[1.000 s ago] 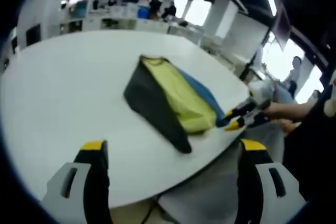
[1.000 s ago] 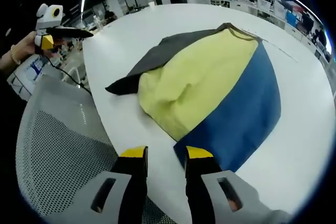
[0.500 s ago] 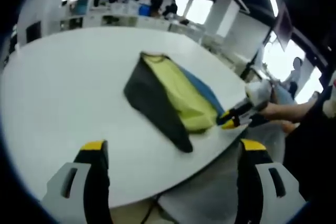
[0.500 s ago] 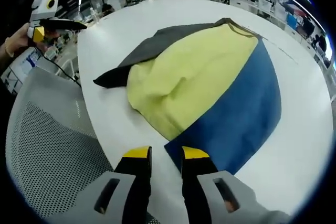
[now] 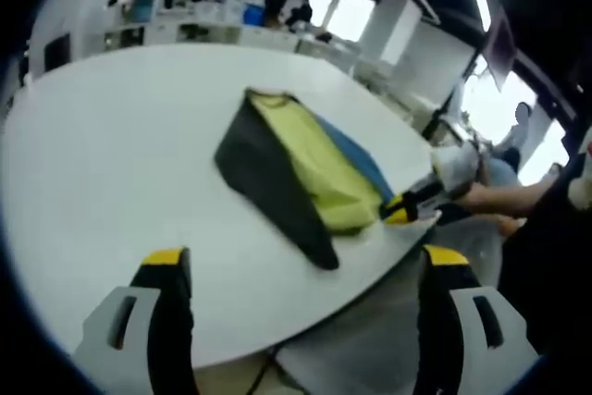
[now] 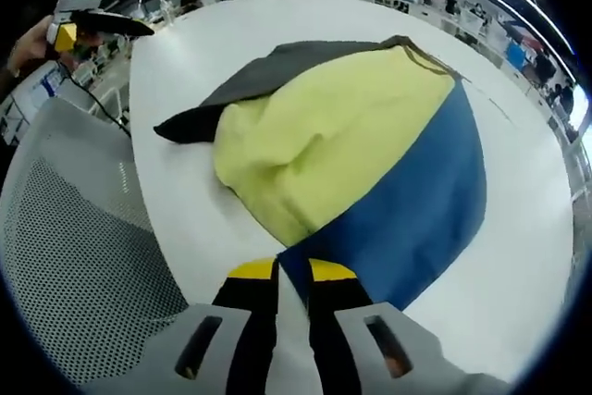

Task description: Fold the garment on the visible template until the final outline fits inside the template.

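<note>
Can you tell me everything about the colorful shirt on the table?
The shirt is soft cloth in three colors: dark gray, yellow and blue. It lies folded and a bit rumpled on the white table, near its edge. The right gripper has its jaws nearly closed at the blue corner, seemingly pinching it.

White table (image 5: 111, 154), grey/yellow/blue garment (image 6: 370, 145) lying on it (rumpled)
</note>
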